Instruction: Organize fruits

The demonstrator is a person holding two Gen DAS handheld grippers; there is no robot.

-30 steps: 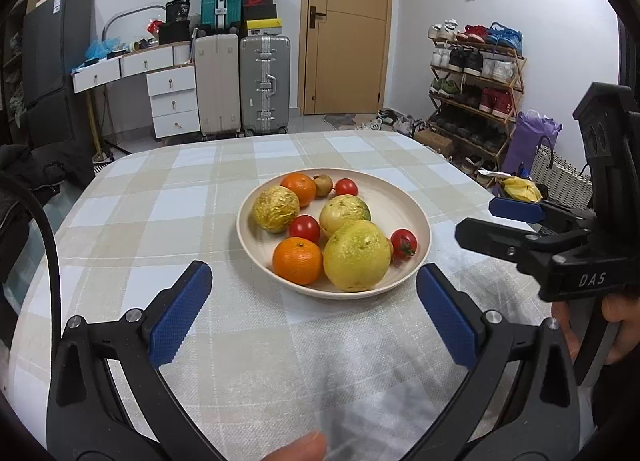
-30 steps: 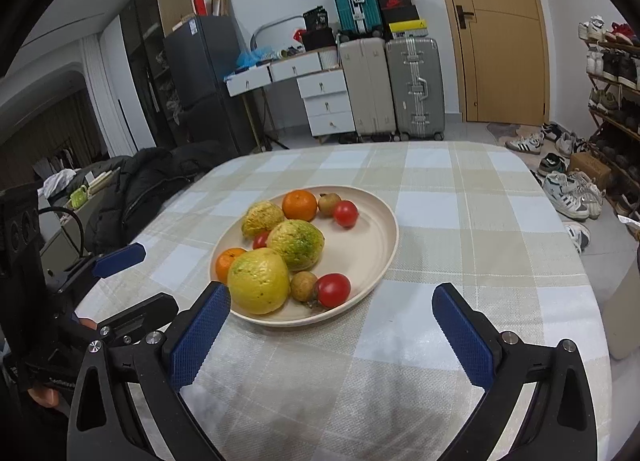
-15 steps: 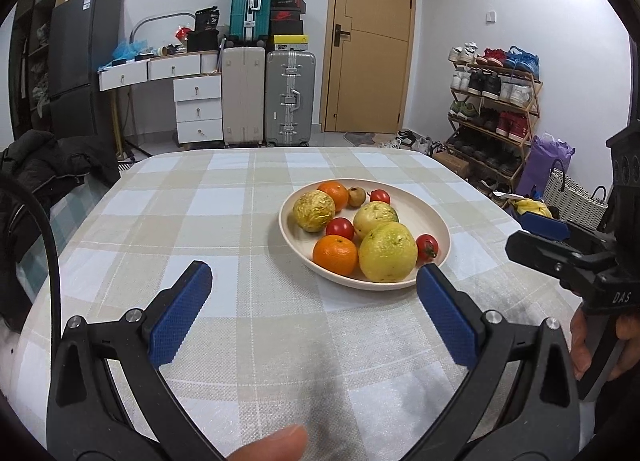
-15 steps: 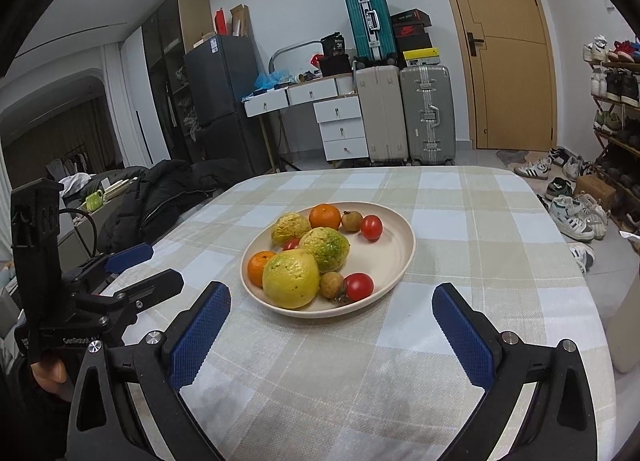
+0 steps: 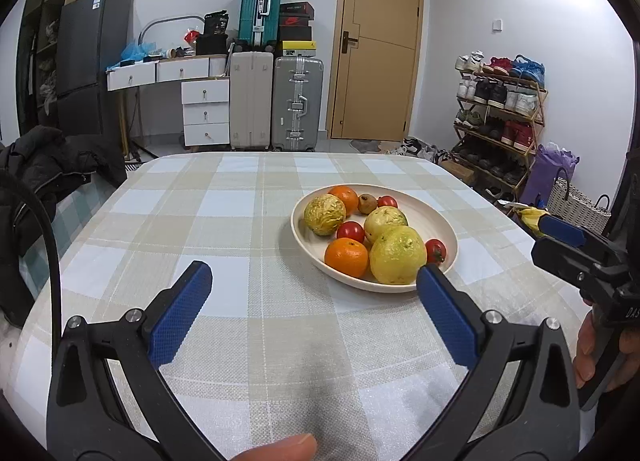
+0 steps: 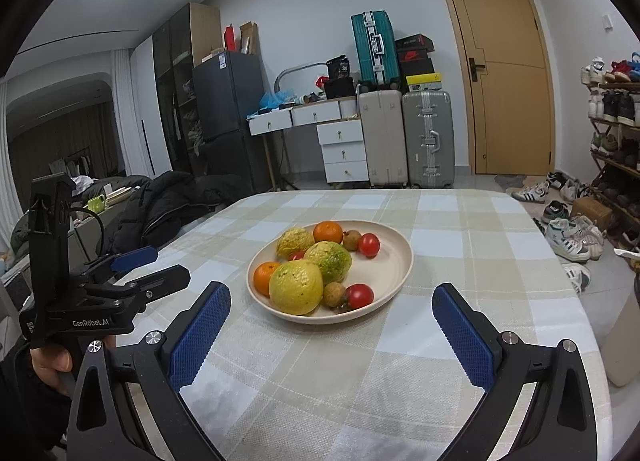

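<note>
A cream plate (image 5: 440,221) (image 6: 394,261) on the checked tablecloth holds the fruit: large yellow-green fruits (image 5: 397,249) (image 6: 296,287), oranges (image 5: 346,257) (image 6: 328,232), red tomatoes (image 5: 351,231) (image 6: 359,296) and small brown fruits (image 6: 334,294). My left gripper (image 5: 314,289) is open and empty, above the cloth in front and to the left of the plate. My right gripper (image 6: 331,315) is open and empty, just in front of the plate. Each gripper shows at the other view's edge.
The table (image 5: 240,221) has rounded edges. A black jacket (image 5: 48,165) lies on a chair at the left. Suitcases (image 5: 296,101), a desk with drawers and a door stand behind. A shoe rack (image 5: 500,117) and baskets are on the right.
Both grippers have drawn back and risen away from the plate, and the left view has swung left. The fruit has not moved.
</note>
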